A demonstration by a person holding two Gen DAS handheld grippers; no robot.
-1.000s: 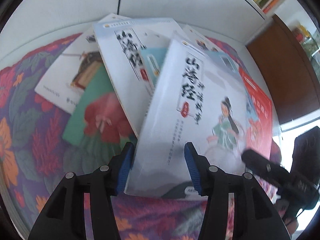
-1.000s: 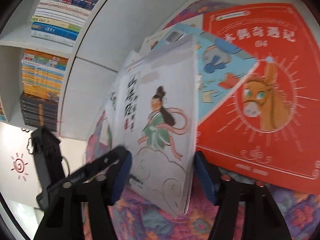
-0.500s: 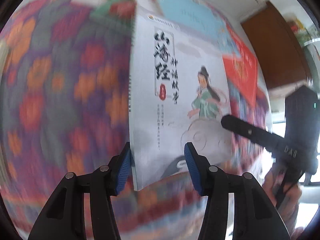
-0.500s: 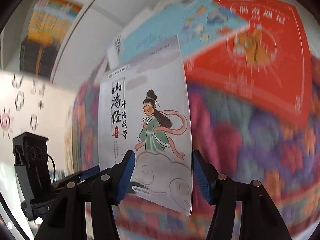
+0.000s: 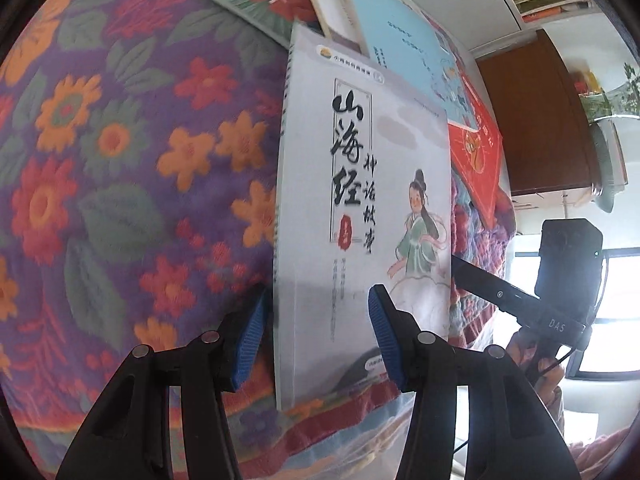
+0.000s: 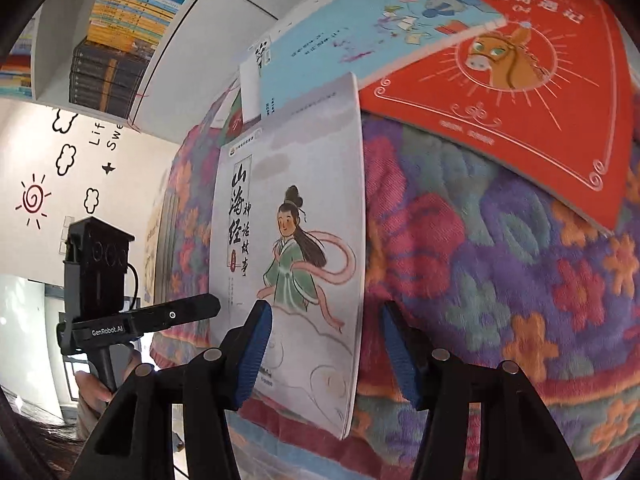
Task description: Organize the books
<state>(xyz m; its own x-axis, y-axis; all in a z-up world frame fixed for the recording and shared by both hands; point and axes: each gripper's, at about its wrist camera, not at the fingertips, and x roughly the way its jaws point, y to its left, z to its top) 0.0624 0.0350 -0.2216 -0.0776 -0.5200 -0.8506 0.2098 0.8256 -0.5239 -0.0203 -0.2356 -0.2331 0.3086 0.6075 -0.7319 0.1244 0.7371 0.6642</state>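
- The white storybook point(image 5: 360, 184) lies on the flowered cloth point(image 5: 120, 184), its near end at the cloth's near edge, its far end touching the scattered books; both claws meet it there.
- The left gripper point(image 5: 316, 334) straddles the book's spine-side corner — whether its pads press the book cannot be told.
- The right gripper point(image 6: 326, 354) has the book's other corner between its jaws, which are closing; the right-hand pad stands clear of the page edge.
- The light-blue book point(image 6: 360, 28) overlaps the red book point(image 6: 520, 80) towards the cloth's far edge.

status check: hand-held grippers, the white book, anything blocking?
Left hand-held gripper straddles white book near its spine, grip unclear. Right hand-held gripper closing around its open edge. Book over floral cloth, clear of book pile.
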